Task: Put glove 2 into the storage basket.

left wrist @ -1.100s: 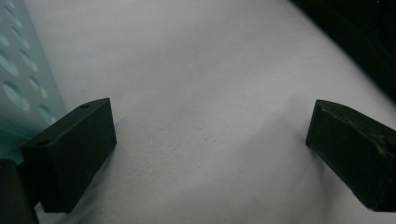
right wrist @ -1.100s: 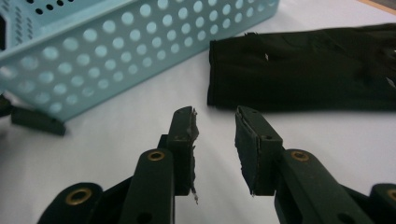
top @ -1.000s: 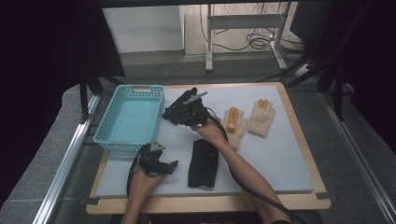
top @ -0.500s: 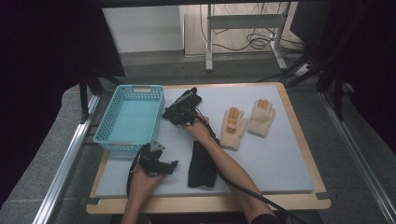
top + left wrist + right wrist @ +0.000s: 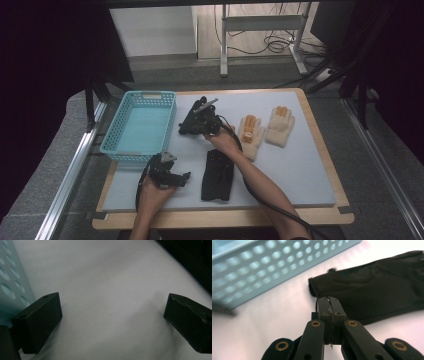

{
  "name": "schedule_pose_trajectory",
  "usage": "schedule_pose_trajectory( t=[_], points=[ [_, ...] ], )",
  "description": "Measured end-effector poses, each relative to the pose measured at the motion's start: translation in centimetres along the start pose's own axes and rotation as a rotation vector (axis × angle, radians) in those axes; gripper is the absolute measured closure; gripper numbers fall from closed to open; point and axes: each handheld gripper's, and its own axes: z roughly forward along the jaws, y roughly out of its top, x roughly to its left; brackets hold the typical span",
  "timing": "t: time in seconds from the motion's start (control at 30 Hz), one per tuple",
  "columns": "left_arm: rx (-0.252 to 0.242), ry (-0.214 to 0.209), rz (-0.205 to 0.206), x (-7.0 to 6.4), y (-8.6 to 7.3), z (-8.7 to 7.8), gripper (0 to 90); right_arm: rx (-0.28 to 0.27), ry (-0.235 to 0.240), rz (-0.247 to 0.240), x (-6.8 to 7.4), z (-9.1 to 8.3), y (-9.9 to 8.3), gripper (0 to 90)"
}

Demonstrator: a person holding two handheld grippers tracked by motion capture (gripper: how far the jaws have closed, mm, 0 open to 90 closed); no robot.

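Currently the right gripper (image 5: 329,303), jaws pressed together and empty, is held above the black glove (image 5: 374,292) beside the basket (image 5: 137,125); the cuff edge should be approached with jaws reopened. The left gripper (image 5: 110,322) is held wide open, empty.

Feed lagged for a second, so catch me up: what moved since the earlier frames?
The right gripper drifted slightly toward the blue basket, jaws shut and empty. The left gripper stayed open on the mat beside the black glove. Both tan gloves and the basket stayed put.
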Motion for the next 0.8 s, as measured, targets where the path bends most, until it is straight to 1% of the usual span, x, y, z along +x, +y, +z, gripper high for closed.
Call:
schedule_pose_trajectory(
  t=[0.03, 0.1, 0.13, 0.17, 0.2, 0.23, 0.27, 0.3, 0.33, 0.37, 0.4, 0.43, 0.47, 0.5, 0.53, 0.57, 0.63, 0.67, 0.7, 0.77, 0.8],
  points=[
    [0.002, 0.001, 0.003, 0.0, 0.0, 0.0, 2.0, -0.003, 0.01, -0.018, 0.4, -1.6, -1.0, 88.6],
    [0.002, 0.001, 0.002, 0.0, 0.0, 0.0, 2.0, 0.014, 0.032, -0.031, 0.8, -2.9, -2.0, 87.6],
    [0.002, 0.001, 0.002, 0.0, 0.0, 0.0, 2.0, 0.038, 0.054, -0.038, 1.0, -3.3, -2.5, 86.5],
    [0.001, 0.001, 0.001, 0.0, 0.0, 0.0, 2.0, 0.044, 0.052, -0.05, 1.0, -3.7, -2.9, 84.0],
    [0.001, 0.001, 0.002, 0.0, 0.0, 0.0, 2.0, 0.029, 0.036, -0.056, 0.9, -4.2, -3.1, 79.6],
    [0.001, 0.001, 0.002, 0.0, 0.0, 0.0, 2.0, 0.013, 0.02, -0.046, 0.5, -4.6, -3.2, 77.4],
    [0.001, 0.001, 0.001, 0.0, 0.0, 0.0, 2.0, -0.009, 0.007, -0.024, -0.1, -4.9, -3.1, 75.9],
    [0.001, 0.001, 0.001, 0.0, 0.0, 0.0, 2.0, -0.009, 0.007, -0.024, -0.1, -4.9, -3.1, 75.9],
    [0.001, 0.001, 0.001, 0.0, 0.0, 0.0, 2.0, -0.038, -0.021, 0.029, -1.6, -5.1, -3.1, 74.4],
    [0.001, 0.001, 0.001, 0.0, 0.0, 0.0, 2.0, -0.038, -0.021, 0.029, -1.6, -5.1, -3.1, 74.4],
    [0.002, 0.001, 0.001, 0.0, 0.0, 0.0, 2.0, -0.049, -0.059, 0.067, -3.0, -4.7, -3.1, 73.4],
    [0.002, 0.001, 0.001, 0.0, 0.0, 0.0, 2.0, -0.046, -0.076, 0.082, -3.5, -4.3, -3.2, 72.7],
    [0.001, 0.0, 0.0, 0.0, 0.0, 0.0, 2.0, -0.044, -0.086, 0.095, -4.0, -3.9, -3.4, 71.2],
    [0.001, 0.0, 0.0, 0.0, 0.0, 0.0, 2.0, -0.044, -0.086, 0.095, -4.0, -3.9, -3.4, 71.2],
    [0.0, 0.0, -0.001, 0.0, 0.0, 0.0, 2.0, -0.043, -0.088, 0.108, -4.4, -3.4, -3.5, 69.2],
    [0.0, 0.0, -0.001, 0.0, 0.0, 0.0, 2.0, -0.045, -0.096, 0.126, -4.7, -2.4, -3.8, 65.1],
    [-0.001, 0.0, -0.001, 0.0, 0.0, 0.0, 2.0, -0.045, -0.105, 0.132, -4.7, -1.5, -3.9, 60.7],
    [-0.001, 0.0, -0.001, 0.0, 0.0, 0.0, 2.0, -0.045, -0.105, 0.132, -4.7, -1.5, -3.9, 60.7],
    [0.0, 0.0, -0.001, 0.0, 0.0, 0.0, 2.0, -0.036, -0.121, 0.127, -4.7, -0.6, -3.9, 58.8],
    [0.0, 0.001, 0.0, 0.0, 0.0, 0.0, 2.0, -0.006, -0.135, 0.122, -4.6, 0.2, -3.8, 58.9],
    [0.0, 0.0, 0.0, 0.0, 0.0, 0.0, 2.0, 0.016, -0.151, 0.112, -4.5, 0.6, -3.8, 60.1]
  ],
)
